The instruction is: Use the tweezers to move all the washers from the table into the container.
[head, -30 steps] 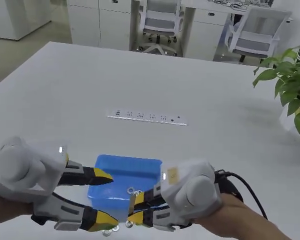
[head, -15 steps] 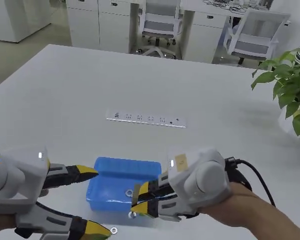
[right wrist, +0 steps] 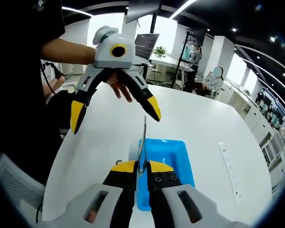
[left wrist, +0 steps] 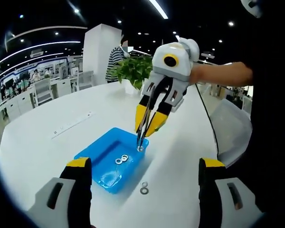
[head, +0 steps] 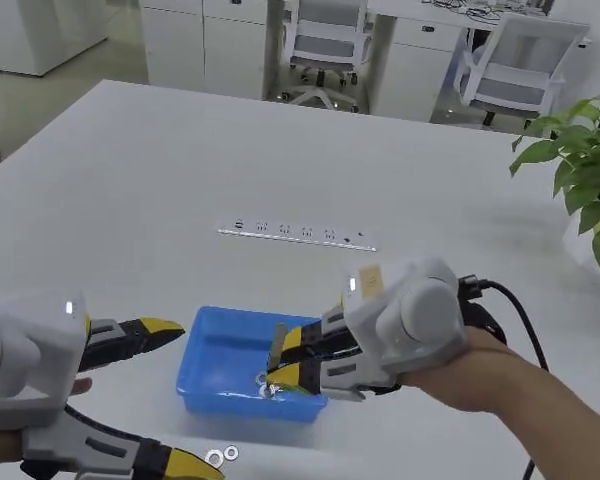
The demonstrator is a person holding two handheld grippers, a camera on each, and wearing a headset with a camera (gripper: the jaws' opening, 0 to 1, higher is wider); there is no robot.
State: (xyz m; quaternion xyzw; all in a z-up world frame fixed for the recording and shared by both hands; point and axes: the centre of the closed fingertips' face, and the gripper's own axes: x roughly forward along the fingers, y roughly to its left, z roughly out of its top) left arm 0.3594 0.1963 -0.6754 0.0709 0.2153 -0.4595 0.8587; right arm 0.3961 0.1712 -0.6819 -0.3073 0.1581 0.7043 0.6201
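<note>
A blue container (head: pixel 242 322) sits on the white table near me, with washers (head: pixel 266 386) lying inside it. Two more washers (head: pixel 221 457) lie on the table in front of it. My right gripper (head: pixel 292 358) is shut on metal tweezers (head: pixel 277 348), whose tips hang over the container's near right side. In the left gripper view the tweezers (left wrist: pixel 141 135) carry a washer (left wrist: pixel 140 148) at the container (left wrist: pixel 92 153) rim. My left gripper (head: pixel 180 395) stands open to the left of the container, holding nothing. In the right gripper view the tweezers (right wrist: pixel 143 142) rise from the right gripper (right wrist: pixel 141 167).
A white power strip (head: pixel 295 236) lies mid-table beyond the container. A potted plant (head: pixel 585 170) stands at the right edge. Office chairs (head: pixel 320 40) and cabinets are behind the table's far edge. People stand in the background in the gripper views.
My right gripper has carried the tweezers from the washers at the table's front up and back over the container. The left gripper has drawn away to the left.
</note>
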